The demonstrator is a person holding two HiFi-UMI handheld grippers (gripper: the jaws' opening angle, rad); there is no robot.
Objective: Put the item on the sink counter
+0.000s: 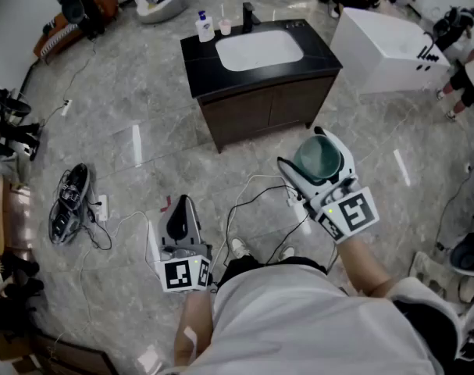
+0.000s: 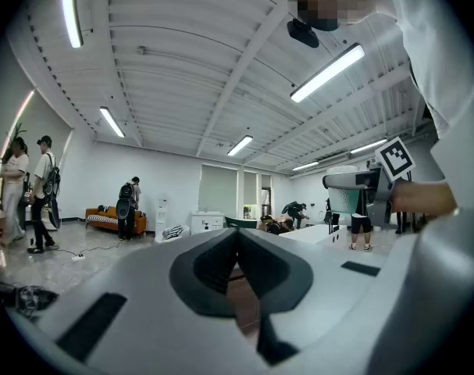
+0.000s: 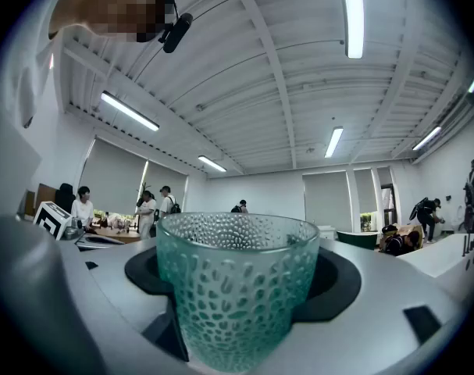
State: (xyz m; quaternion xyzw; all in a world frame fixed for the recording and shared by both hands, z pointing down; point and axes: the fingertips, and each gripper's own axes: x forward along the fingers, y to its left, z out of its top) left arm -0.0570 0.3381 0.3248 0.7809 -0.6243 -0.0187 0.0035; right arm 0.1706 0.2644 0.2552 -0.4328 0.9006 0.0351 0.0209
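Note:
A teal dimpled glass [image 1: 317,158] is held upright in the air, with my right gripper [image 1: 315,151] shut on it, in front of the sink cabinet's right corner. In the right gripper view the glass [image 3: 235,287] fills the gap between the two jaws. The sink counter [image 1: 197,61] is a black top with a white basin [image 1: 258,49] and a dark faucet [image 1: 248,14], standing ahead of me. My left gripper [image 1: 180,209] hangs low at my left, shut, with nothing in it; its jaws meet in the left gripper view [image 2: 237,241].
A white bottle [image 1: 204,28] and a small pink cup [image 1: 225,26] stand at the counter's back left. A white block [image 1: 385,49] stands to the right of the cabinet. Shoes [image 1: 69,201] and cables [image 1: 252,194] lie on the floor. People stand around the room.

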